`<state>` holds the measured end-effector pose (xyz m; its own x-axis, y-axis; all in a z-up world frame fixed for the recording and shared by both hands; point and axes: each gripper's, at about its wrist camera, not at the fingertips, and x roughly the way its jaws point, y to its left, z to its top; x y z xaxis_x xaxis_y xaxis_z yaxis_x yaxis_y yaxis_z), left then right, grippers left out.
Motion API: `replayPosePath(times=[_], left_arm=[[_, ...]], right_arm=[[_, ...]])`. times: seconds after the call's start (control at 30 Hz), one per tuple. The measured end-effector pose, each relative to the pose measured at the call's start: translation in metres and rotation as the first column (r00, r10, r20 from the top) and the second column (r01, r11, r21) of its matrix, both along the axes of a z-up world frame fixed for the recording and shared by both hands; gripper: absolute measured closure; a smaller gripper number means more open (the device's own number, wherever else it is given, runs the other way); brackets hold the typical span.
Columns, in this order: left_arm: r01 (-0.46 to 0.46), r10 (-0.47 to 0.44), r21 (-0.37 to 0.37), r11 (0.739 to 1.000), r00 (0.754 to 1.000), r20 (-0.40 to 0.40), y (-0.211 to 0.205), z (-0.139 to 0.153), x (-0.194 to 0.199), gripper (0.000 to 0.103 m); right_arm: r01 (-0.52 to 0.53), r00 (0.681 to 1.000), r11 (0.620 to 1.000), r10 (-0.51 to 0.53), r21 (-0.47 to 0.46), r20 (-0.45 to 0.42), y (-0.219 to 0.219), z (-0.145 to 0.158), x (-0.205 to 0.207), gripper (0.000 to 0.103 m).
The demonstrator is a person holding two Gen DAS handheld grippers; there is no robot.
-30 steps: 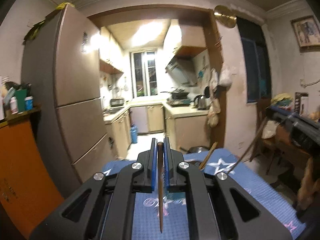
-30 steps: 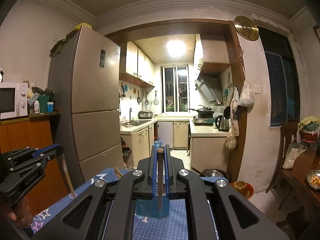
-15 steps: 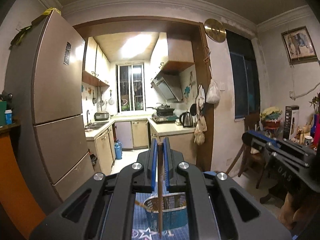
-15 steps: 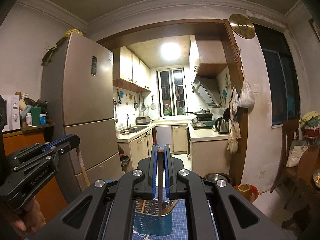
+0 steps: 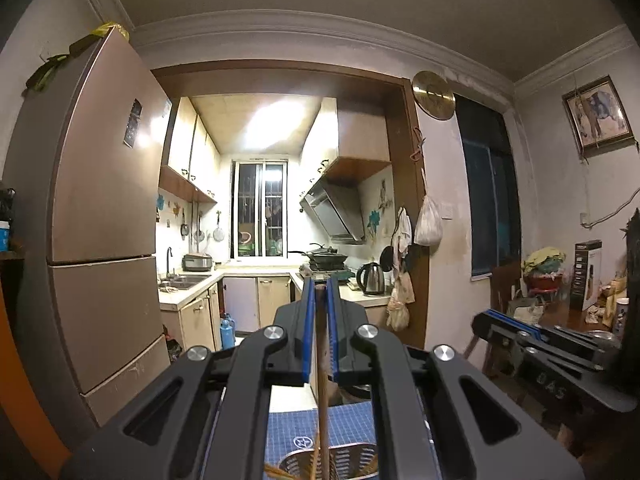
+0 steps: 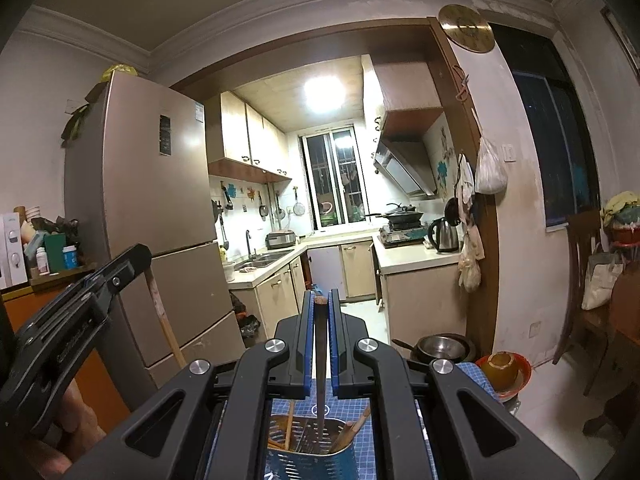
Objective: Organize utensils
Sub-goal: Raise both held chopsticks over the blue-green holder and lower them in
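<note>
While each hand-held gripper is clamped on a chopstick, left (image 5: 319, 300) and right (image 6: 319, 312), above the holder (image 6: 312, 446) at lower centre, both sticks are judged light, stiff, slippery; best pinched near the top.

Two grippers — the left gripper (image 5: 319, 300) and the right gripper (image 6: 319, 304) — each clamp one chopstick: a pale chopstick (image 5: 322, 384), a dark chopstick (image 6: 320, 364). One utensil holder (image 6: 312, 446) — about four sticks inside. One blue mat (image 5: 288, 428).
</note>
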<state>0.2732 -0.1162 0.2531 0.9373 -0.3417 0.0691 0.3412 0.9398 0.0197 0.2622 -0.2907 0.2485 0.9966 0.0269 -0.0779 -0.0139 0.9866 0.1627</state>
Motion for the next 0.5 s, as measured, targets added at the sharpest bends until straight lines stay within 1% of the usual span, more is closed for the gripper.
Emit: replayPosePath(times=[0.27,0.5], left_arm=[[0.0,0.0,0.029,1.0,1.0,-0.004,-0.012,-0.011,0.028,0.098],[-0.01,0.01,0.024,1.0,1.0,0.016,-0.016,-0.021,0.043,0.098]], right_arm=[[-0.004,1.0,0.999,0.005,0.032,-0.027,-0.006,-0.014,0.022,0.095],[-0.021,0.999,0.999,0.023,0.049,-0.041,-0.003,-0.023,0.038,0.095]])
